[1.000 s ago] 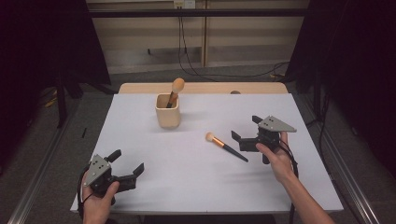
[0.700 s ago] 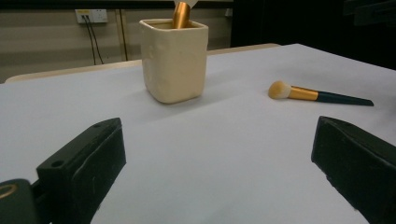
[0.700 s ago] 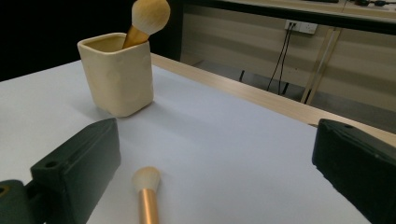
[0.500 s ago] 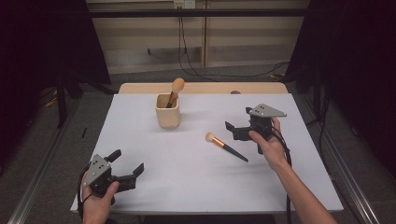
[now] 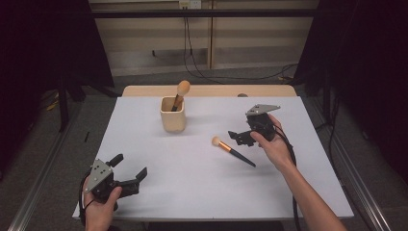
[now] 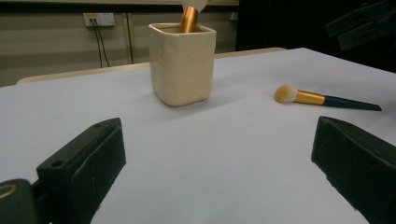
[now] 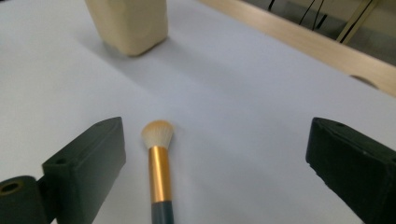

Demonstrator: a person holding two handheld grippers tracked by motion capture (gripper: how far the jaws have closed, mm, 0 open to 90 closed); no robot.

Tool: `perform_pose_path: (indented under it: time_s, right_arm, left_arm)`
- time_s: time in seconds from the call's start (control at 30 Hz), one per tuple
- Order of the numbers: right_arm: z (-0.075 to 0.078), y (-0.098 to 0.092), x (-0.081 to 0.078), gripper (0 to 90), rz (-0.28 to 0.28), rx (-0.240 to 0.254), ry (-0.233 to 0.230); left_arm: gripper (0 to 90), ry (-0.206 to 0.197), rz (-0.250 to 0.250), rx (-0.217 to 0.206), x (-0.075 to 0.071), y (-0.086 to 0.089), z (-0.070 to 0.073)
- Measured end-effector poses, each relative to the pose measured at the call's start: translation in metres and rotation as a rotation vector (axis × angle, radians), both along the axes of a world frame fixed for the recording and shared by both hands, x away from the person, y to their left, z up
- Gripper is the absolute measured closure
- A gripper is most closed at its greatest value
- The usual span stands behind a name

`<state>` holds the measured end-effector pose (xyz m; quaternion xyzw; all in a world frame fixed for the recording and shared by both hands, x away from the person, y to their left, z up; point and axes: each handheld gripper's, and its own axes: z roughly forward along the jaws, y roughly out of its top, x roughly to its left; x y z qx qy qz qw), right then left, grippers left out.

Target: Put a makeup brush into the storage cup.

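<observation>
- Right gripper (image 5: 239, 138) is held above the desk (image 5: 192, 183) with its jaws spread wide and nothing between them, just right of the brush (image 5: 233, 151)
- In the right gripper view the brush (image 7: 159, 168) lies flat on the desk between the jaws, nearer the left one, touching neither, bristles pointing away toward the cup (image 7: 127, 23)
- The brush lies loose on the desk to the right of the cup (image 5: 172, 114) and nearer the person, well apart from it
- A second brush (image 5: 180, 94) stands tilted in the cup, head up
- Left gripper (image 5: 130, 172) sits low at the desk's near edge, far left of the brush, jaws wide apart and empty
</observation>
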<state>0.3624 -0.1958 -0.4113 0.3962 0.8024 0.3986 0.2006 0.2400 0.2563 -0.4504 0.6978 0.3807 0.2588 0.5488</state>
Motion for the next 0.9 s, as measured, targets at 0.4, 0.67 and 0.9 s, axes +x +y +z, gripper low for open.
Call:
perform_pose_path:
  time_s: [0.4,0.67,0.9]
  right_arm:
    - [-0.006,0.01,0.012,4.2,0.097,-0.159,0.202]
    - [-0.008,0.016,0.021,4.4,0.17,-0.22,0.331]
    - [-0.01,0.03,0.025,4.2,0.262,-0.315,0.445]
  left_arm:
    - [2.9,0.005,-0.004,-0.001,0.001,0.0,0.0]
    - [2.9,0.004,-0.024,0.001,-0.001,-0.002,0.0]
    - [2.9,0.007,-0.022,0.001,0.0,-0.001,0.0]
